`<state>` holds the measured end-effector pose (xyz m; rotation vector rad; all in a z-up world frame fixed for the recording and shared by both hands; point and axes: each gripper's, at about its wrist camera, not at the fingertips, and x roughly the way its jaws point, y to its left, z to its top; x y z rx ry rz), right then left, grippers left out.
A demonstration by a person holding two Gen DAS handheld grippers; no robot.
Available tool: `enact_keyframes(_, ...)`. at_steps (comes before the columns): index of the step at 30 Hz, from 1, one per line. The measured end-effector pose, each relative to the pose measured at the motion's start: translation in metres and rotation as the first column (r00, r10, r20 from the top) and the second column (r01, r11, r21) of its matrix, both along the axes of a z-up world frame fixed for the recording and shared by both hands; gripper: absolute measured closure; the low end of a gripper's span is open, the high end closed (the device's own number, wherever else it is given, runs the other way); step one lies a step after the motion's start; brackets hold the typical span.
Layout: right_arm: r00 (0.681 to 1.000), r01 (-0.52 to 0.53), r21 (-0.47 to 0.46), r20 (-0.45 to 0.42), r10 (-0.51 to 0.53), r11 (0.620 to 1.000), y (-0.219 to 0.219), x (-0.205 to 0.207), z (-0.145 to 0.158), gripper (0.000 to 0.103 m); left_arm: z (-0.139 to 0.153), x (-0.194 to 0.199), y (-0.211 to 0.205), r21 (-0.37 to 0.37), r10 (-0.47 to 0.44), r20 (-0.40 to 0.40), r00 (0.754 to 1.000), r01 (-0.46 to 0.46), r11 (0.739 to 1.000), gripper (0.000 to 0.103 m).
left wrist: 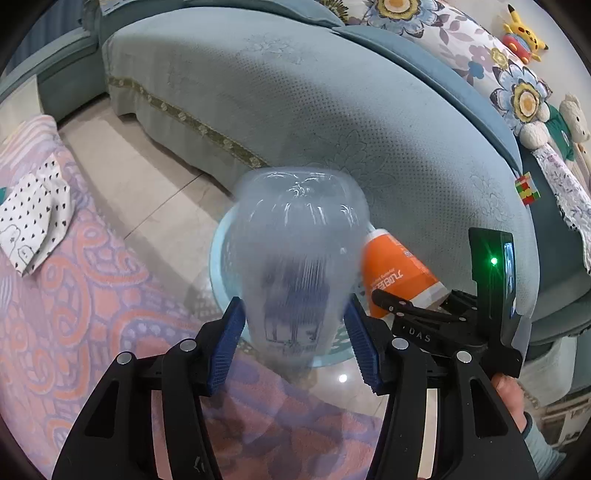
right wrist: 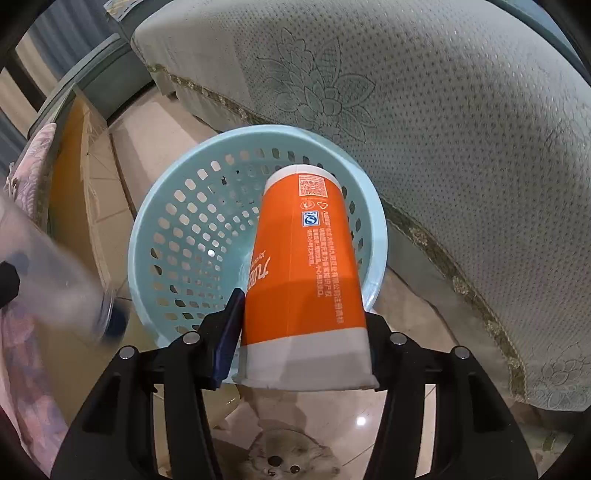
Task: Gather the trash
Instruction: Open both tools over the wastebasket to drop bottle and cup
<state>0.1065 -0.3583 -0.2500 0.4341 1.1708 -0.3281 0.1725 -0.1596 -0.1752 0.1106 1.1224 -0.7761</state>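
Note:
My left gripper (left wrist: 293,325) is shut on a clear plastic bottle (left wrist: 295,251), blurred, held over the light blue perforated basket (left wrist: 218,266) on the floor. My right gripper (right wrist: 303,332) is shut on an orange and white paper cup (right wrist: 306,266), bottom end pointing away over the basket (right wrist: 177,221). The cup (left wrist: 395,277) and right gripper (left wrist: 424,317) show to the right in the left wrist view. The bottle (right wrist: 55,280) shows blurred at the left in the right wrist view. The basket looks empty.
A teal sofa (left wrist: 295,92) with floral cushions curves behind the basket. A pink patterned blanket (left wrist: 74,295) with a spotted cloth (left wrist: 33,218) lies left. A Rubik's cube (left wrist: 527,188) and plush toys (left wrist: 524,33) sit on the sofa. Tiled floor (right wrist: 155,122) surrounds the basket.

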Motion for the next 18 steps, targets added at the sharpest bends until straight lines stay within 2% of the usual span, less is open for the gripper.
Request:
enact_keyframes(3,1.0,0.007,0.012,0.014,-0.007,1.0,0.003,-0.001,0.003,0.051,0.011,0.0,0.006,-0.024,0.008,0.016,1.0,-0.007,1.0,0.049)
enact_keyframes(5,1.0,0.007,0.007,0.027,-0.007,1.0,0.005,-0.007,0.01,0.047,0.018,-0.001,0.009,-0.038,0.017,0.028,0.999,-0.016,0.999,0.049)
enact_keyframes(9,0.998,-0.007,-0.005,0.055,0.007,1.0,0.014,-0.008,0.023,0.047,0.031,-0.004,0.017,-0.072,0.035,0.039,0.999,-0.032,0.997,0.049)
enact_keyframes(14,0.992,-0.078,-0.03,0.098,0.081,0.996,0.035,-0.012,0.037,0.047,0.041,-0.012,0.032,-0.096,0.057,0.056,0.997,-0.051,0.994,0.049)
enact_keyframes(18,0.975,-0.155,-0.07,0.148,0.164,0.985,0.063,-0.014,0.057,0.047,0.054,-0.022,0.061,-0.122,0.108,0.073,0.991,-0.098,0.988,0.049)
